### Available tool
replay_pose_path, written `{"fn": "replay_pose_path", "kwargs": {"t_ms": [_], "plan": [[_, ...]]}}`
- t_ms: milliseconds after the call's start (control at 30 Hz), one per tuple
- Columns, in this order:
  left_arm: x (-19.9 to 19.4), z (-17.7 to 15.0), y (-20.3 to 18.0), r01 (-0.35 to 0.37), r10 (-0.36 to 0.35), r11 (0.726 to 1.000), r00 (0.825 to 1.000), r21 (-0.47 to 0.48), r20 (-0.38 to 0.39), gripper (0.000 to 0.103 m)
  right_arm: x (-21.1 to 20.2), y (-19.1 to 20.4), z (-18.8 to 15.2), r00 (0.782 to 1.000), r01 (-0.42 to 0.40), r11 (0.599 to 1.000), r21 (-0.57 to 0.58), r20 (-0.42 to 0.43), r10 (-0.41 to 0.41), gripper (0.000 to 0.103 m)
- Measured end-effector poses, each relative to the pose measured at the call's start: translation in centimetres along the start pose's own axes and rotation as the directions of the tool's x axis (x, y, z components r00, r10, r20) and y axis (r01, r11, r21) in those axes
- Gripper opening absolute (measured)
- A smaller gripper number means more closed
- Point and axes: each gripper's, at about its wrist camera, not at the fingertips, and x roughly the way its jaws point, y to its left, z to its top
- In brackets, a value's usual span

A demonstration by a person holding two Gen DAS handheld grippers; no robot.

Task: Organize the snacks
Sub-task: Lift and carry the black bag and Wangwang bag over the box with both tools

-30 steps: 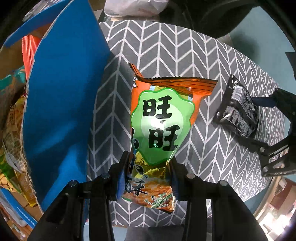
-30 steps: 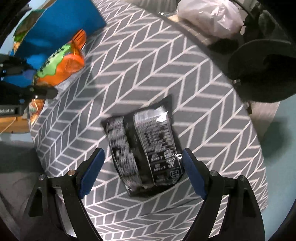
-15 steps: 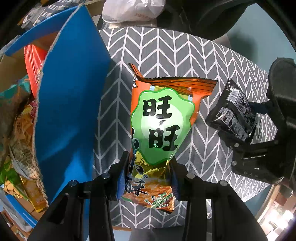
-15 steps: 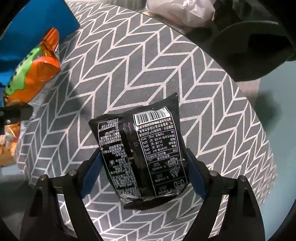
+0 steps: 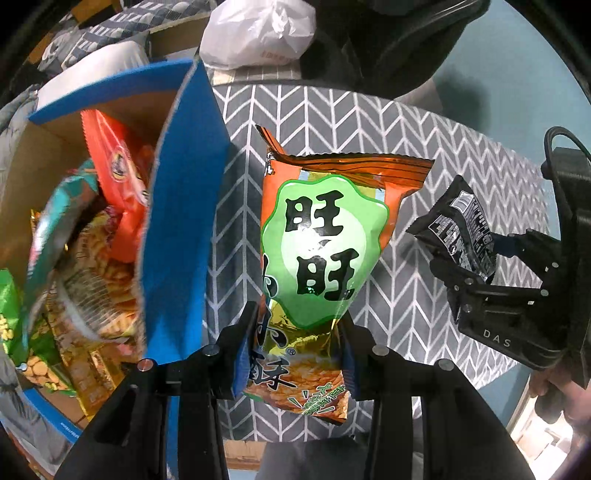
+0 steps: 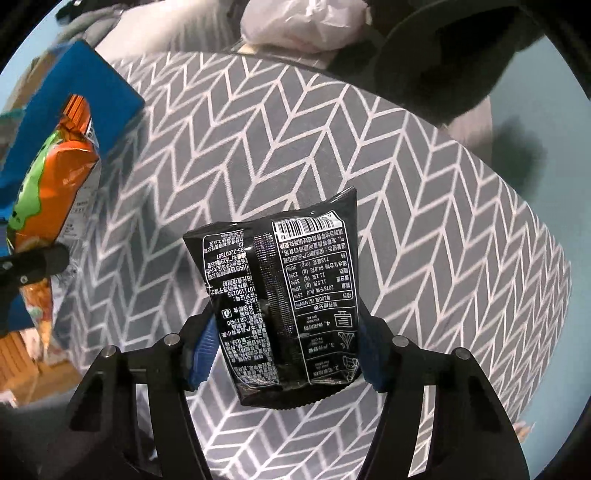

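My left gripper (image 5: 295,354) is shut on the lower end of an orange and green snack bag (image 5: 321,240) and holds it above the round table (image 5: 369,122), right of the blue cardboard box (image 5: 184,206). My right gripper (image 6: 286,350) is shut on a black snack packet (image 6: 288,295), lifted off the table (image 6: 424,192). The black packet (image 5: 461,229) also shows in the left wrist view, and the orange bag (image 6: 55,173) in the right wrist view, in front of the box (image 6: 92,96).
The box holds several snack bags, among them a red one (image 5: 118,177) and a yellowish one (image 5: 96,266). A white plastic bag (image 5: 258,33) and a dark chair (image 6: 461,55) stand beyond the table's far edge. The table has a grey chevron cover.
Both grippers have risen with their snacks. The right gripper closed on the black packet and lifted it. The left view now looks down into the open box.
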Motion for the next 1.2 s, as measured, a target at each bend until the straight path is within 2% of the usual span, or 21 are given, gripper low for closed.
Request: {"fn": "replay_pose_path", "kwargs": {"t_ms": [267, 567, 833, 1200], "plan": [[-5.0, -1.7, 1.6, 0.008, -0.011, 0.999, 0.997, 0.039, 0.073, 0.04, -5.8, 1.0, 0.3, 0.998, -0.038, 0.996, 0.08, 0.05, 0.034, 0.064], [-8.8, -2.9, 4.3, 0.023, -0.024, 1.0, 0.994, 0.017, 0.106, 0.04, -11.8, 3.7, -0.2, 0.991, -0.072, 0.994, 0.077, 0.118, 0.063, 0.064], [-11.4, -3.5, 7.2, 0.01, -0.004, 0.999, 0.987, -0.037, 0.16, 0.04, -14.1, 8.2, 1.5, 0.98, -0.12, 0.992, 0.025, 0.162, 0.114, 0.064], [-12.7, -4.6, 13.3, -0.008, 0.042, 0.984, 0.981, -0.178, 0.189, 0.04, -13.9, 13.3, 5.6, 0.968, -0.165, 0.983, -0.077, 0.178, 0.176, 0.064]]}}
